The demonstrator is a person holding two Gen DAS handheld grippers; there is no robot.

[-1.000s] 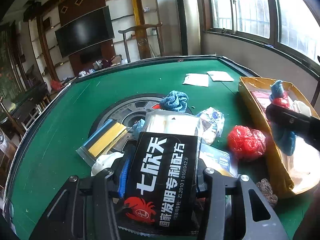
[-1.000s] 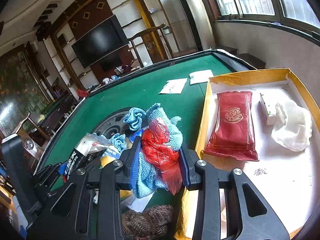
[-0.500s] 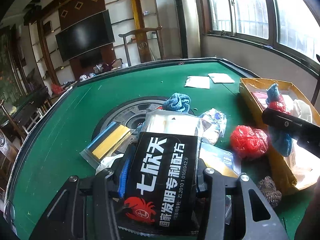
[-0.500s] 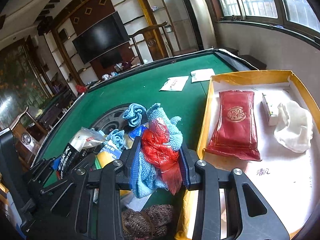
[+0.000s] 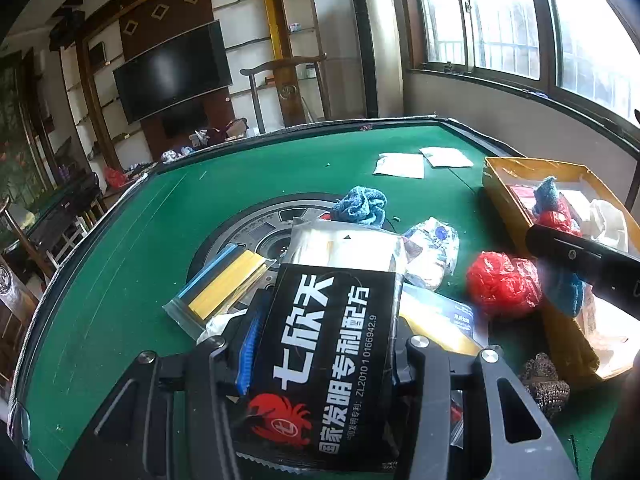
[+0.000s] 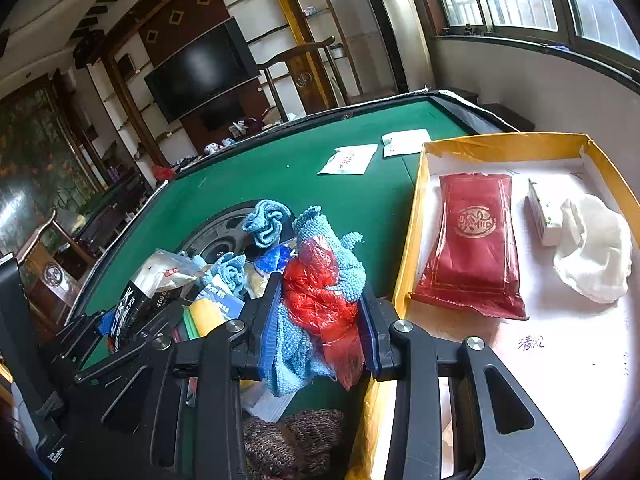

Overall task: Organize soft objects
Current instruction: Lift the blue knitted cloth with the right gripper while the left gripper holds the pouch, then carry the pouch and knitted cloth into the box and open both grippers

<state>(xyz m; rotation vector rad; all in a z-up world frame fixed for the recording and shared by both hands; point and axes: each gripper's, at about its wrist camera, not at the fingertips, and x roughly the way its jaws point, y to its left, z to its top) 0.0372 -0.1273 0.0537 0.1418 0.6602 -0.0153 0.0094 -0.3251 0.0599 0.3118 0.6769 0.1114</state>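
Note:
My left gripper (image 5: 320,344) is shut on a black packet with white Chinese print (image 5: 324,356), held above the green table. My right gripper (image 6: 320,308) is shut on a light blue cloth (image 6: 340,248) bunched with a red plastic bag (image 6: 320,292), held just left of the yellow box's near-left rim (image 6: 412,216). In the left wrist view the right gripper's black side (image 5: 584,260) crosses in front of the box (image 5: 504,204). A red tissue pack (image 6: 472,236), a small white box (image 6: 544,216) and a white cloth (image 6: 596,248) lie in the box.
On the table (image 5: 120,248) lie a blue crumpled cloth (image 5: 360,206), a red plastic ball (image 5: 500,284), a wrapped white bundle (image 5: 432,252), a yellow-blue sponge pack (image 5: 224,284), a brown knit piece (image 5: 544,384) and two paper sheets (image 5: 400,165).
Both grippers keep their hold. The right gripper with its cloth and bag has shifted slightly toward the yellow box. The left gripper has barely moved.

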